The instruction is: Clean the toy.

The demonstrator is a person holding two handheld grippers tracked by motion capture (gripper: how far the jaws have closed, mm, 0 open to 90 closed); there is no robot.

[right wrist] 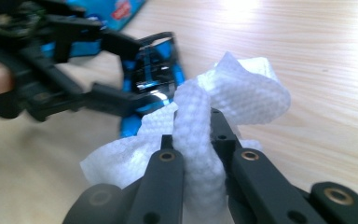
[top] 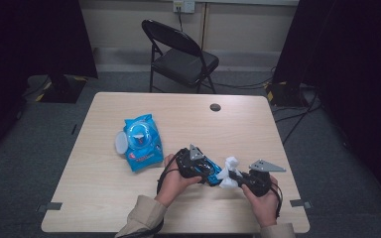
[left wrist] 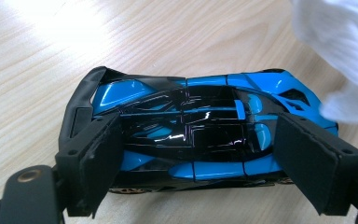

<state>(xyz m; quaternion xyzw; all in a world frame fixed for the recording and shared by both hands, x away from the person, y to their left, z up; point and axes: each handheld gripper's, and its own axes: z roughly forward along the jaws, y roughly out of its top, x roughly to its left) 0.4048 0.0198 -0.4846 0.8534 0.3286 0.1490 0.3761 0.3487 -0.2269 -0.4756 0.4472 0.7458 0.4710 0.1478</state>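
The left gripper (left wrist: 193, 163) clamps the blue toy car (left wrist: 200, 130) while the right gripper (right wrist: 196, 140), pinching a white wipe (right wrist: 223, 93), is mid-wiping; next it likely needs to press the wipe onto the car's near-right end.

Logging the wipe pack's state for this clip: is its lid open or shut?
Open. In the high view the wipe pack lies flat on the table, its white lid swung out to the left.
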